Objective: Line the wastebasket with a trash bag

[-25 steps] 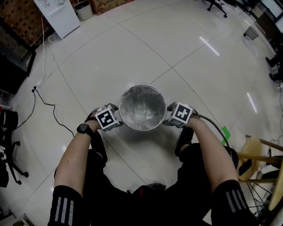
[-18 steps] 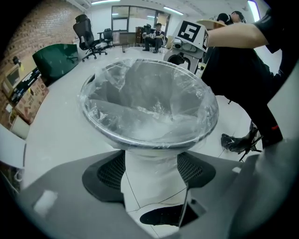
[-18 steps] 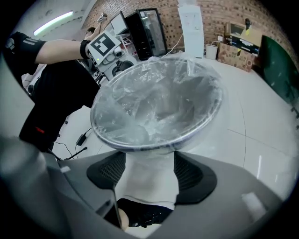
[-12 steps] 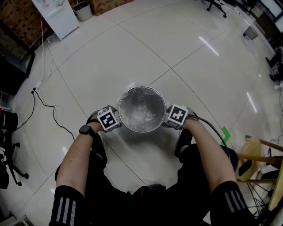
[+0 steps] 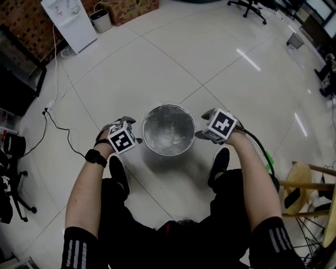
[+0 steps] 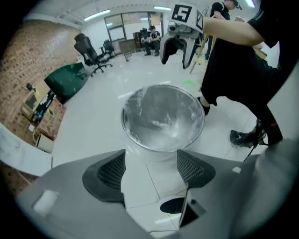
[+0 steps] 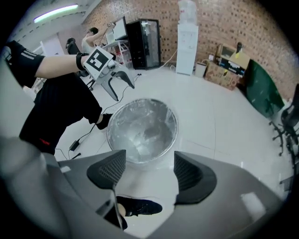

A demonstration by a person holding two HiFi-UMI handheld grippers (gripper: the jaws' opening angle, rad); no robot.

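Observation:
A round metal wastebasket (image 5: 168,130) stands on the pale tiled floor, with a clear trash bag (image 5: 167,137) lining its inside and folded over the rim. My left gripper (image 5: 126,132) hovers just left of the rim, open and holding nothing. My right gripper (image 5: 210,125) hovers just right of the rim, also open and apart from it. In the left gripper view the wastebasket (image 6: 163,119) sits beyond the spread jaws of the left gripper (image 6: 150,161), and the right gripper (image 6: 180,39) shows above it. The right gripper view shows the wastebasket (image 7: 142,127) past its own gripper (image 7: 145,163).
A white water dispenser (image 5: 71,18), a small bin (image 5: 101,20) and a cardboard box (image 5: 128,8) stand at the far left. A cable (image 5: 58,131) runs across the floor on the left. A wooden stool (image 5: 310,194) is at the right. The person's shoes (image 5: 220,165) rest close behind the wastebasket.
Both grippers have drawn back from the wastebasket's rim, the right one lifting outward to the right and the left one shifting slightly left. The wastebasket stays in place.

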